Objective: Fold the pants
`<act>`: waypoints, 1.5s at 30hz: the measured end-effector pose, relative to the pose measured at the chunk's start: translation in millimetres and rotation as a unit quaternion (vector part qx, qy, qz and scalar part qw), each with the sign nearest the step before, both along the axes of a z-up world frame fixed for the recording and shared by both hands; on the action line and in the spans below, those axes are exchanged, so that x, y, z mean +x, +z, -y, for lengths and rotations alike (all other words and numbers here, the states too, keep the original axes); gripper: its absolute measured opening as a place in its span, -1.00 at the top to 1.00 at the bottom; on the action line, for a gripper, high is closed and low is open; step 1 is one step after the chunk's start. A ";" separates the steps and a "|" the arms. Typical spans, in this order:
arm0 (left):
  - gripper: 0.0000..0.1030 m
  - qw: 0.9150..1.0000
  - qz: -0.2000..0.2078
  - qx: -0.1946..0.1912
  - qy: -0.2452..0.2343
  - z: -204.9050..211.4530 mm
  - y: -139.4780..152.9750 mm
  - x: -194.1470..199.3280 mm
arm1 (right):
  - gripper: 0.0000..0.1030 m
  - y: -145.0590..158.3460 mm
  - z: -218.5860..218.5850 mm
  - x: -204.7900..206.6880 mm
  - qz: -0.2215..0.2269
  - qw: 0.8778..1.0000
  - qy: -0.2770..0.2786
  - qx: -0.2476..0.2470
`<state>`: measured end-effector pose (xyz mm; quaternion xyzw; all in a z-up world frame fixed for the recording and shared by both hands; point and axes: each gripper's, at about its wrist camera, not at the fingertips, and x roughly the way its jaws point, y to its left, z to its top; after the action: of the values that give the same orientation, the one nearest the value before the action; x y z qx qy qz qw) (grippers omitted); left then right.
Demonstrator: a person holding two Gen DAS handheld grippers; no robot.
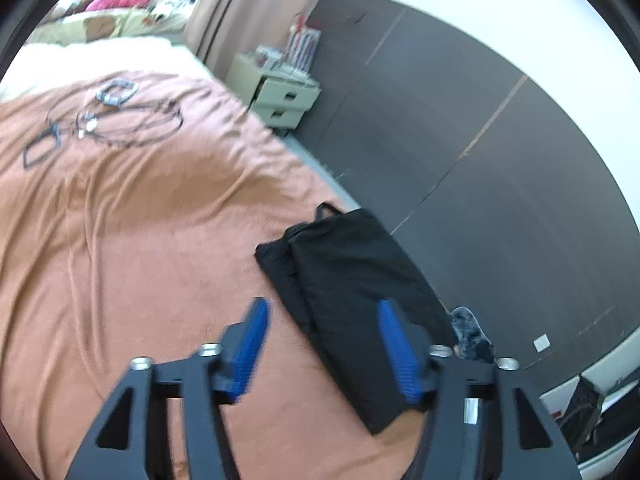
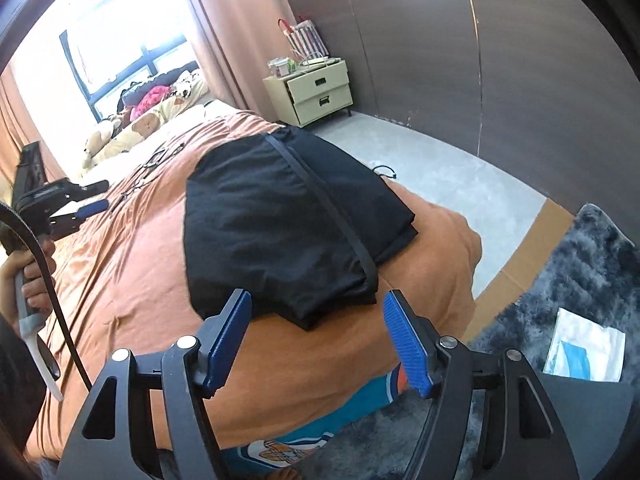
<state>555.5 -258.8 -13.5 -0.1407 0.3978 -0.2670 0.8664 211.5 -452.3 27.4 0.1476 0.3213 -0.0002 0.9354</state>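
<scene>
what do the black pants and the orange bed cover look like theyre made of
Pants: thin, smooth woven fabric, maybe synthetic; matte black with crisp folded edges. Bed cover: soft, slightly fuzzy cloth, perhaps brushed cotton or fleece; matte, with loose rumpled wrinkles.

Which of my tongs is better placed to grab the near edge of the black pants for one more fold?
Right, probably. The right tongs are open with the near corner of the black pants lying just ahead between the fingers. The left tongs, also open, hang farther back, at the pants' side over the orange bedspread.
</scene>
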 end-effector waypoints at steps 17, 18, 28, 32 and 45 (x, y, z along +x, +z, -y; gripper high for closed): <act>-0.81 0.994 0.108 0.025 -0.015 -59.3 85.1 -104.7 | -0.65 25.1 -62.9 -44.8 0.043 0.998 0.000 -0.038; -0.84 0.993 0.112 0.027 -0.012 -64.6 87.4 -112.2 | -0.65 27.0 -66.9 -47.6 0.047 0.998 0.001 -0.040; -0.96 0.987 0.155 0.049 0.010 -113.3 102.4 -185.8 | -0.65 38.4 -104.5 -72.7 0.076 0.995 0.018 -0.062; -0.99 0.983 0.173 0.058 0.028 -132.4 109.3 -211.2 | -0.65 38.8 -117.3 -82.6 0.087 0.993 0.030 -0.071; -0.99 0.976 0.201 0.066 0.057 -173.2 113.1 -296.8 | -1.00 33.2 -147.9 -120.0 0.120 0.989 0.054 -0.070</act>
<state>258.6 -85.5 99.6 -0.0486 0.2239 -0.2134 0.9497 91.5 -304.4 60.7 0.0634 0.2136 0.0454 0.9738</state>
